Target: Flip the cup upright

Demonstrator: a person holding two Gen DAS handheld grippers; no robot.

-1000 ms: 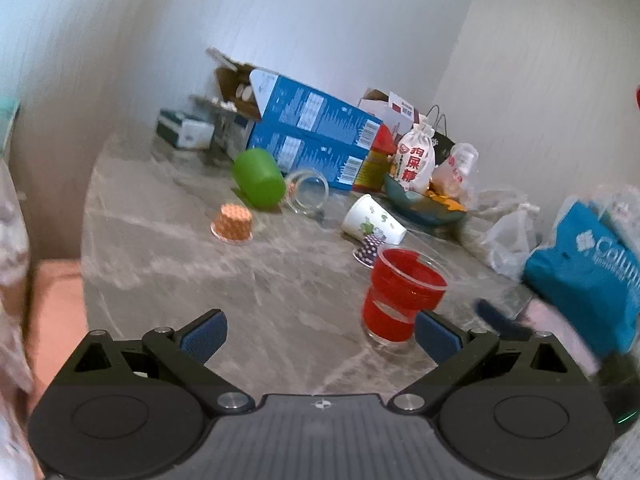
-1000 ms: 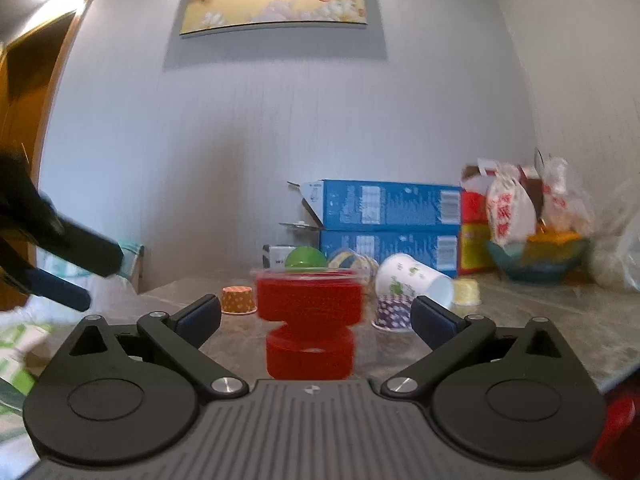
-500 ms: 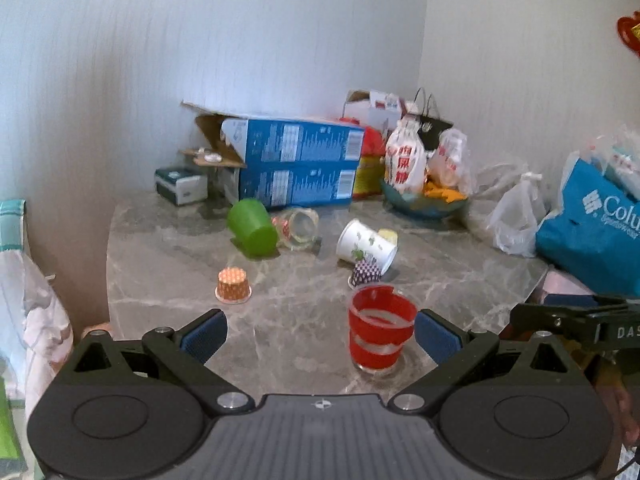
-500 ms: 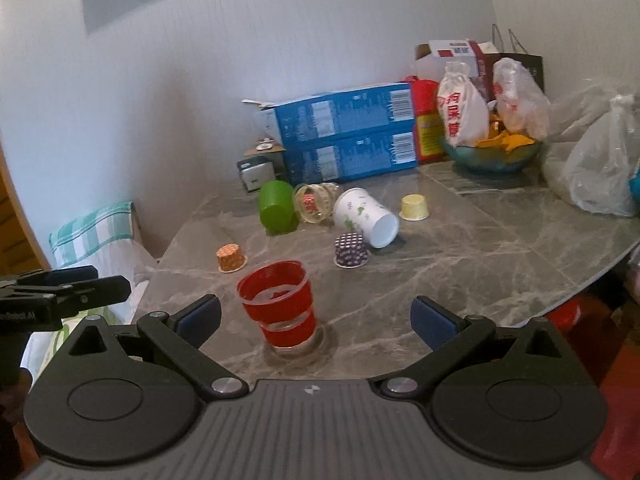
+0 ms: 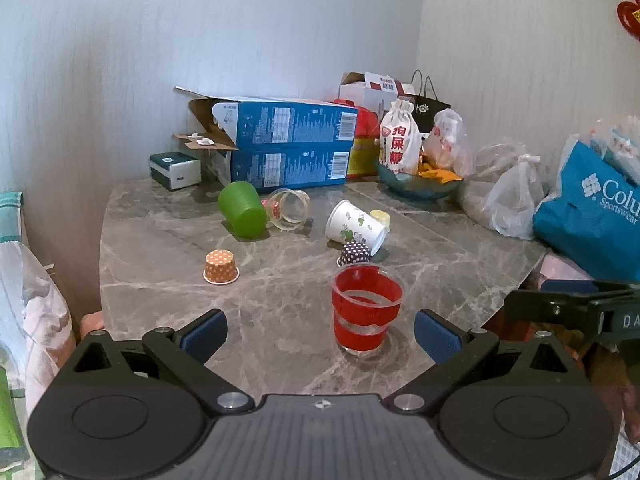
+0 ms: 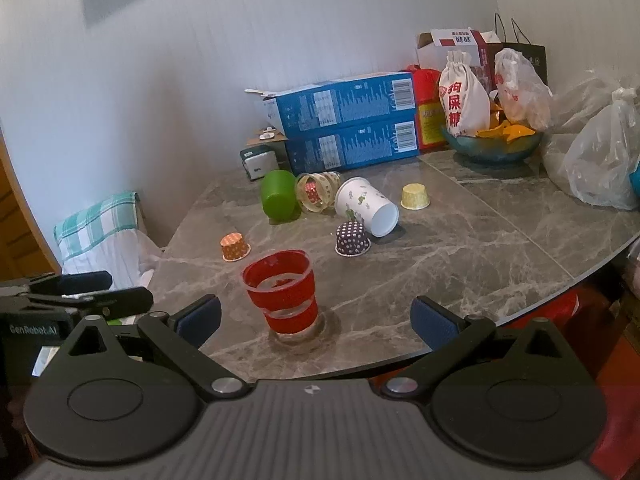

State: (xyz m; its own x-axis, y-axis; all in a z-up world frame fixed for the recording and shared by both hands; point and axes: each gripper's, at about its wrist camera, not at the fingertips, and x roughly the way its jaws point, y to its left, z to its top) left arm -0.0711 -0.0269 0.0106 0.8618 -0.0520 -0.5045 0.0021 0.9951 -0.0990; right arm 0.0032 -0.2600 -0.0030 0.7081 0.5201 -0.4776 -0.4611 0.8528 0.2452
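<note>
A clear cup with red bands (image 5: 365, 312) stands upright, mouth up, near the front edge of the grey marble table (image 5: 160, 248); it also shows in the right wrist view (image 6: 285, 292). My left gripper (image 5: 320, 334) is open and empty, with the cup a little ahead between its fingers. My right gripper (image 6: 316, 318) is open and empty, back from the cup. Further back a green cup (image 5: 242, 210), a clear glass (image 5: 288, 208) and a white paper cup (image 5: 354, 226) lie on their sides.
Small paper cupcake liners sit upside down: orange (image 5: 221, 267), dark dotted (image 5: 354, 254), yellow (image 6: 415, 197). Blue boxes (image 5: 288, 152), a bowl with bags (image 5: 418, 184), plastic bags (image 5: 516, 200) and a blue shopping bag (image 5: 592, 216) crowd the back and right. The table edge (image 6: 520, 314) runs close on the right.
Both grippers have pulled back and risen from the red cup, which stays standing upright on the table. The right view went from level with the cup to looking down on it.
</note>
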